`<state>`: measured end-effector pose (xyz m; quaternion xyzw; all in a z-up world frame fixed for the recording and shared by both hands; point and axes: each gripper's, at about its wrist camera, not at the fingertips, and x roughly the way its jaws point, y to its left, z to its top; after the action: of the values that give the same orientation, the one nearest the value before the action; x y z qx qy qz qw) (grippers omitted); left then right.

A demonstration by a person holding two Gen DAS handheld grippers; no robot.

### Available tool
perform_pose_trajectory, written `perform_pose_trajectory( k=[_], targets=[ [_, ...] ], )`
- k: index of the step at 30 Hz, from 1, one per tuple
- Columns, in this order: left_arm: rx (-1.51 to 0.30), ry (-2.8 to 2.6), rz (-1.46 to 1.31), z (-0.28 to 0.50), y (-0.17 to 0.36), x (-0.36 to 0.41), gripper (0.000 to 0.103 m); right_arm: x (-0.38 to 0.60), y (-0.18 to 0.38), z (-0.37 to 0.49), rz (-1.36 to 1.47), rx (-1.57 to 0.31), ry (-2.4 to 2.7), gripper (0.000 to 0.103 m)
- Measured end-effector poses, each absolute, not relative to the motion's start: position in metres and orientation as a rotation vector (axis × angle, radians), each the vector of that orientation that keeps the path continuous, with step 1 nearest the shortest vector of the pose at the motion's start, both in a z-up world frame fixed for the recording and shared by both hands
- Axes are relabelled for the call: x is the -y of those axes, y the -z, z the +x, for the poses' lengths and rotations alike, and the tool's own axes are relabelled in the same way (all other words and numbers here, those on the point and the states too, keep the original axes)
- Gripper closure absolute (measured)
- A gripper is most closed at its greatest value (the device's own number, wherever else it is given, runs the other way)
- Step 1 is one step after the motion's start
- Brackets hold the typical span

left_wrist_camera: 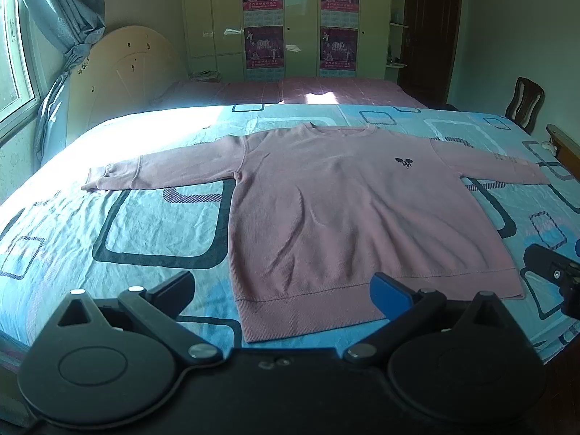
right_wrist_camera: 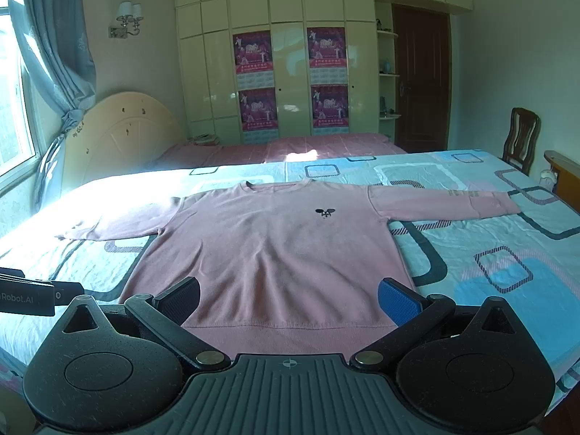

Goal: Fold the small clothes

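Nearest us, the left gripper [left_wrist_camera: 282, 291] and the right gripper [right_wrist_camera: 288, 299] both hang spread wide, grasping nothing, just short of the ribbed hem of the pink long-sleeved knit sweatshirt [right_wrist_camera: 275, 250]. It lies flat, front up, sleeves out to either side, on the blue bedsheet with dark rounded-square print [left_wrist_camera: 119, 228]. Looks soft, light and limp, so it should drape and bunch; cuffs, shoulders or hem corners seem the sensible holds. Small dark chest emblem [right_wrist_camera: 325, 212], sleeve lettering illegible; "Robot.AI" reads on the left tool at the near left.
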<state>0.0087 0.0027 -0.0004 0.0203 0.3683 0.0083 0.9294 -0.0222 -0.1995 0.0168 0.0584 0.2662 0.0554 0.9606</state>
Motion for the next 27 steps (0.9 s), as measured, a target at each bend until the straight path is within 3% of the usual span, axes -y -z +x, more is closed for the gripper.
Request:
perform_pose_trajectory(
  k=[27],
  targets=[
    [-0.74, -0.04, 0.032, 0.023, 0.003, -0.016, 0.0, 0.195, -0.019, -0.011, 0.108, -0.535, -0.092, 0.0]
  ],
)
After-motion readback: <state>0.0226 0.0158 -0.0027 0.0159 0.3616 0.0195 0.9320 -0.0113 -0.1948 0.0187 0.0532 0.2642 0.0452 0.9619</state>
